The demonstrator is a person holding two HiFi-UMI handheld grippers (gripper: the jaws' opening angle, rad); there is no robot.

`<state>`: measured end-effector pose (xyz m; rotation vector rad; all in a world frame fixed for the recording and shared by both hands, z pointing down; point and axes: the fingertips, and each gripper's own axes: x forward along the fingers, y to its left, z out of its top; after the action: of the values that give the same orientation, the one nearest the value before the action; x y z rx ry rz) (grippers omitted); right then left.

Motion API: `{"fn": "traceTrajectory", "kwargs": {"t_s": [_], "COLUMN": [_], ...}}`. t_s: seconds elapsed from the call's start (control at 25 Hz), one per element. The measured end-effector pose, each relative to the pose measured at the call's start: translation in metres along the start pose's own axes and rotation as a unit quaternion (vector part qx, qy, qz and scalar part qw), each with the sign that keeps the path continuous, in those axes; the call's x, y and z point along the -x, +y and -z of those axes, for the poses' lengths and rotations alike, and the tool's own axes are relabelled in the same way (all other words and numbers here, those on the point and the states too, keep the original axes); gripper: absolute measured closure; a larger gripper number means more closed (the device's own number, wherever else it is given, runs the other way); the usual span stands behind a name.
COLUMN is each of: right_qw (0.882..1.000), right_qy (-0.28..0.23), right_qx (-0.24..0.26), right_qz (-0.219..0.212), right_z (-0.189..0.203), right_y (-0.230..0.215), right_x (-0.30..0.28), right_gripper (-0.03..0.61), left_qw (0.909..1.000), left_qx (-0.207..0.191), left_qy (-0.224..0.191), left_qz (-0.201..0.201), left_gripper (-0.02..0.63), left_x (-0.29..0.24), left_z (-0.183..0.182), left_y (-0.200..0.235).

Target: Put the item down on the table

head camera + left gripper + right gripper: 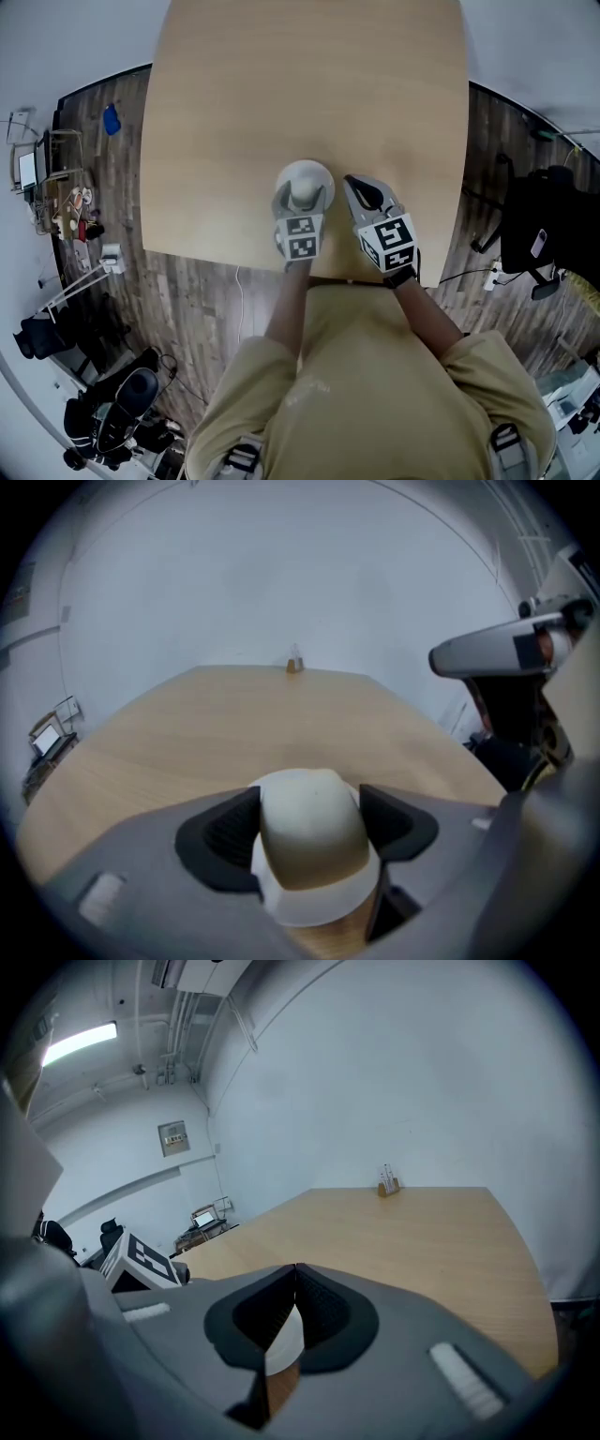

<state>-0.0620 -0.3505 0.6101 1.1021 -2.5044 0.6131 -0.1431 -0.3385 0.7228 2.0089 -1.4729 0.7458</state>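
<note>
Tan shirt (361,375) is leaning over the table (309,84). Near its edge, the left gripper (304,199) is pinching the white domed item's (311,841) crown, apparently for lowering. The right gripper (295,1302) is waiting just beside, jaws together and empty.

Matt white item (309,832); smooth, pale wood-grain table (281,94).

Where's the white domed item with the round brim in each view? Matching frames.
Head view: white domed item centre, by the light wooden table's near edge, in the left gripper's jaws.
Left gripper view: bottom centre, clamped.
Right gripper view: likely the white sliver low behind the shut right gripper.
Shared landmark: the table, in all three.
</note>
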Motion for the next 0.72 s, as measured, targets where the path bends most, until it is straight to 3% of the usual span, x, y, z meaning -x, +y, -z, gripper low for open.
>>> {"fn": "traceTrajectory", "kwargs": {"t_s": [0.28,0.52,0.72], "right_qw": [1.0,1.0,1.0], "right_qy": [0.009,0.011,0.005], "right_qx": [-0.002,0.002,0.012], "right_qz": [-0.001,-0.011,-0.015], "right_z": [0.005,0.006,0.004], "right_y": [-0.001,0.01,0.019], "right_x": [-0.009,-0.006,0.001], "right_gripper": [0.572,0.572,0.572], "left_qw": [0.9988,0.9986,0.9997], "left_qx": [-0.001,-0.016,0.014], "left_qy": [0.047,0.048,0.016], "left_qz": [-0.011,-0.017,-0.012], "left_gripper": [0.284,0.282,0.276], "left_x": [-0.023,-0.023,-0.017], "left_z": [0.032,0.033,0.021], "left_y": [0.009,0.014,0.021]}}
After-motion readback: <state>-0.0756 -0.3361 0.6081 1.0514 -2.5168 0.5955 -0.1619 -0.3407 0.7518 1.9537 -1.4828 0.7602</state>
